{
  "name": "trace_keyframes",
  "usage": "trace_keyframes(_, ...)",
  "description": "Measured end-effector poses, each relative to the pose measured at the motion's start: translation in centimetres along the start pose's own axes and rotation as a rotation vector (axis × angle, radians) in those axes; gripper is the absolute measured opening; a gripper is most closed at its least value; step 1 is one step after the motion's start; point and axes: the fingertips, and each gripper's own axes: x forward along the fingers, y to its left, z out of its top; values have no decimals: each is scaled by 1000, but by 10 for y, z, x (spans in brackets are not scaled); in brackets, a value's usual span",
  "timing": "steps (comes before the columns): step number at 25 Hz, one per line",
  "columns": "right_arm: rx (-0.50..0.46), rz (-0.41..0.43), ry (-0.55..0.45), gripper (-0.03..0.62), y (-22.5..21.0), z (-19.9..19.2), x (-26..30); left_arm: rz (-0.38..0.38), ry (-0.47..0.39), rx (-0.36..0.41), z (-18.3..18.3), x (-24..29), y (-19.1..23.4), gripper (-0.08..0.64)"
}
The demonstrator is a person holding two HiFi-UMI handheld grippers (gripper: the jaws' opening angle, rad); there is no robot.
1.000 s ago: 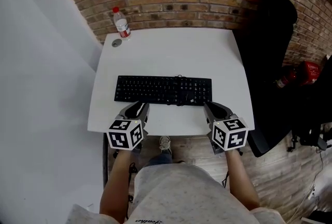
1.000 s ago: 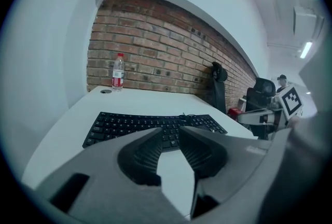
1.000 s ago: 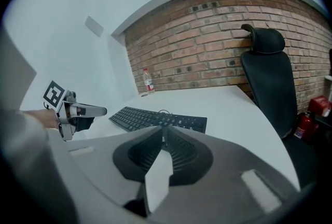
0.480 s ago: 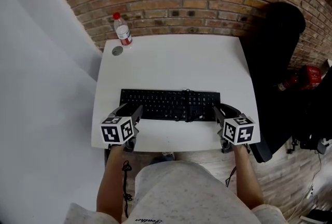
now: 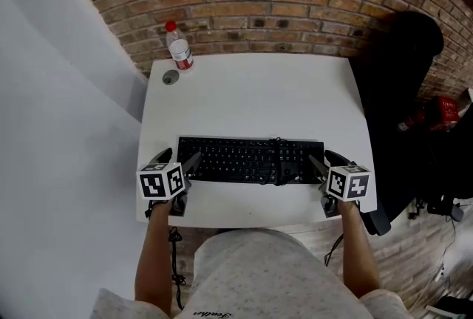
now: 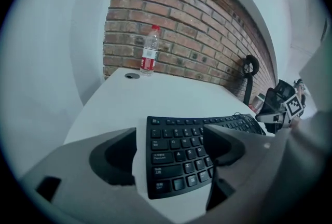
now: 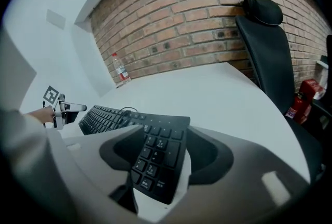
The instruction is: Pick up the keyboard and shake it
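A black keyboard (image 5: pixel 247 160) lies flat on the white table (image 5: pixel 251 100), a coiled cable on its right half. My left gripper (image 5: pixel 178 162) is at the keyboard's left end. In the left gripper view that end (image 6: pixel 179 158) lies between the jaws of my left gripper (image 6: pixel 168 151), which are opening; a strip of table shows beside the left finger (image 6: pixel 111 158). My right gripper (image 5: pixel 326 162) is at the right end. Its jaws are opening too, around the number pad (image 7: pixel 155 158), and the pads of my right gripper (image 7: pixel 163 153) do not press on it.
A plastic water bottle (image 5: pixel 179 48) with a red cap stands at the table's far left corner, a small grey disc (image 5: pixel 171 77) beside it. A brick wall is behind. A black office chair (image 5: pixel 395 81) stands right of the table, with a red extinguisher (image 5: pixel 443 107) beyond.
Both grippers moved apart from the keyboard's front edge to its two ends. Their jaws went from nearly shut to wide. The keyboard has stayed on the table.
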Motion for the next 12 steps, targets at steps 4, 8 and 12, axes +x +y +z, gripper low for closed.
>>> trace_keyframes(4, 81, 13, 28, 317, -1, 0, 11, -12, 51, 2, -2, 8, 13, 423)
trace_keyframes(8, 165, 30, 58, 351, -4, 0, 22, -64, 97, -13, 0, 20, 14, 425)
trace_keyframes(12, 178, 15, 94, 350, -7, 3, 31, -71, 150, 14, 0, 33, 17, 425)
